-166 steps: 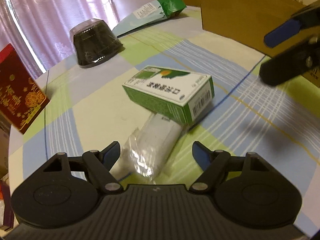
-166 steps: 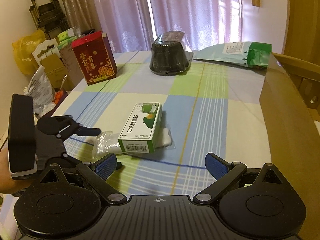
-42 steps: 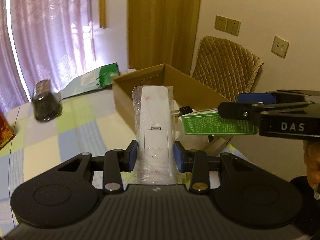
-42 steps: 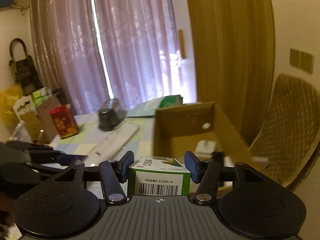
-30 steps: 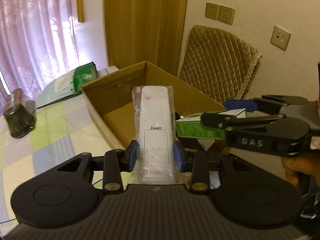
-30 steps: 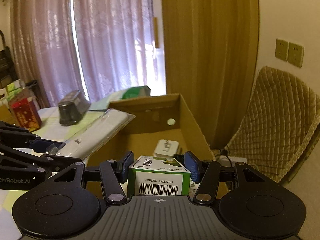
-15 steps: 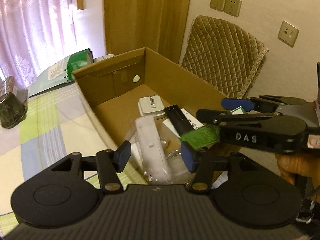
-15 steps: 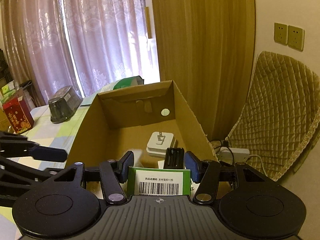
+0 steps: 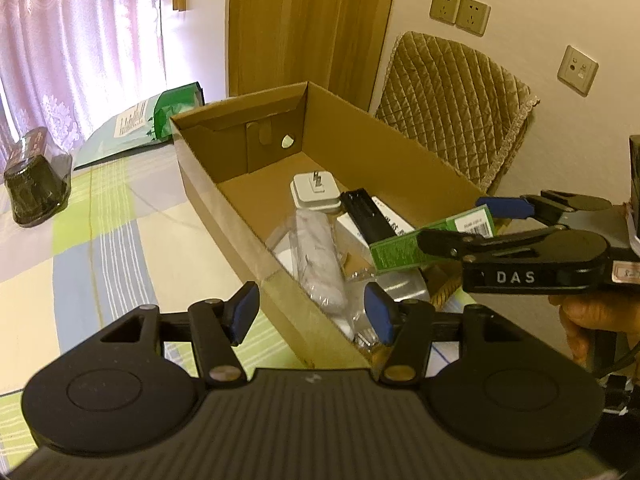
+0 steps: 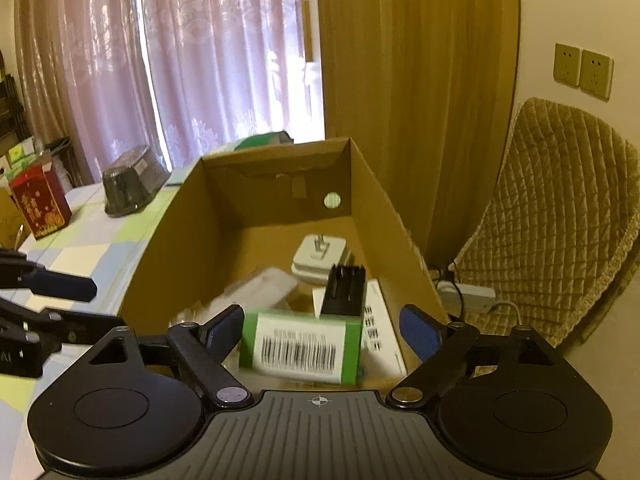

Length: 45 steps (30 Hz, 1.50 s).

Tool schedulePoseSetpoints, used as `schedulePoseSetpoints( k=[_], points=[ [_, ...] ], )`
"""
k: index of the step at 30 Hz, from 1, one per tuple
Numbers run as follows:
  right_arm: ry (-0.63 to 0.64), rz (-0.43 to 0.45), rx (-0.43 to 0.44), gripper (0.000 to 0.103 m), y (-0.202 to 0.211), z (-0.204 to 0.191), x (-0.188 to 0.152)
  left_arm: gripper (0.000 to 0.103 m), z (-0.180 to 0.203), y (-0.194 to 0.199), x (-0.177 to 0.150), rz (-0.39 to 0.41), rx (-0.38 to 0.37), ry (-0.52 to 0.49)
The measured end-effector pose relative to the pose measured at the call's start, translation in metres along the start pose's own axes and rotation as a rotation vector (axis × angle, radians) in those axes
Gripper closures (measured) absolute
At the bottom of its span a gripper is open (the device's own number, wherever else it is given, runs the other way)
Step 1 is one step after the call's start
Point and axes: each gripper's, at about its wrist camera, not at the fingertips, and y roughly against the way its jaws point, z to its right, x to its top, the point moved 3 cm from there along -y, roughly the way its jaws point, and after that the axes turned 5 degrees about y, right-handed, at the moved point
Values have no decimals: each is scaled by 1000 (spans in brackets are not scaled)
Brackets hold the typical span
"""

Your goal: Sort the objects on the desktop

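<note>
Checked tablecloth [image 9: 100, 240], open brown cardboard box [image 9: 224, 208]: both grippers spread wide above it.
Left gripper [image 9: 312, 314] has nothing between its fingers, with the bagged white device [image 9: 320, 256] in the box; right gripper [image 10: 322, 332] is released around the blurred green carton [image 10: 300, 346] — lift both straight up, clear of the walls.

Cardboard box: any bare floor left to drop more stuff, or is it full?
Bare floor remains at the far end of the cardboard box, between the end wall with the round hole and the white charger. The near half is crowded: wrapped white remote, black item, green box.
</note>
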Motion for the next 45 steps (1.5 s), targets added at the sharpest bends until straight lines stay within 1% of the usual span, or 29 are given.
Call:
schedulePoseSetpoints(
  k=[2,8,10,12,13,16,19,22,24,28,33,34,35,36,37,41,42,43,44,45],
  points=[
    [12,17,-7,16,5,-3,-4,50,-1,0,-4,-4,0,0],
    [54,-9,9,17,8,-27,-6,50,-7,1,-12,-5,13,17],
    [59,-12,27,20,10,-41,-7,48,-11,3,-15,-1,11,30],
    [73,-15,38,29,12,-56,-9,47,-15,5,-16,6,9,40],
    [67,-15,35,31,13,-61,-9,47,-17,7,-17,11,13,44],
    [40,-15,44,32,13,-74,-9,47,-31,14,-18,18,27,63],
    [43,-22,73,31,10,-84,-6,47,-44,19,-20,23,43,74],
    [10,-27,94,31,10,-83,-1,47,-51,24,-22,29,50,80],
    [-4,-22,80,31,14,-78,0,47,-54,27,-23,32,51,85],
    [12,-1,35,31,30,-70,-2,46,-50,31,-25,35,46,83],
    [-8,-8,-12,31,50,-58,-5,40,-34,38,-27,40,32,74],
    [-13,-17,-16,29,54,-56,-5,38,-30,40,-27,41,30,73],
    [-18,-25,-20,20,57,-53,-5,36,-26,42,-27,41,31,75],
    [-22,-29,-23,16,61,-51,-4,35,-22,44,-28,40,32,80],
    [-23,-32,-23,16,66,-49,-3,33,-18,47,-29,40,32,84],
    [-23,-58,-21,16,81,-39,1,18,1,57,-33,40,45,78],
    [-21,-64,-25,14,85,-37,2,16,6,60,-34,41,50,75],
    [-20,-69,-29,10,89,-35,3,11,9,63,-35,42,56,78],
    [-20,-68,-37,2,94,-32,4,5,12,65,-36,43,62,80],
    [-23,-64,-43,1,100,-29,4,3,15,67,-37,44,67,82]
  ],
)
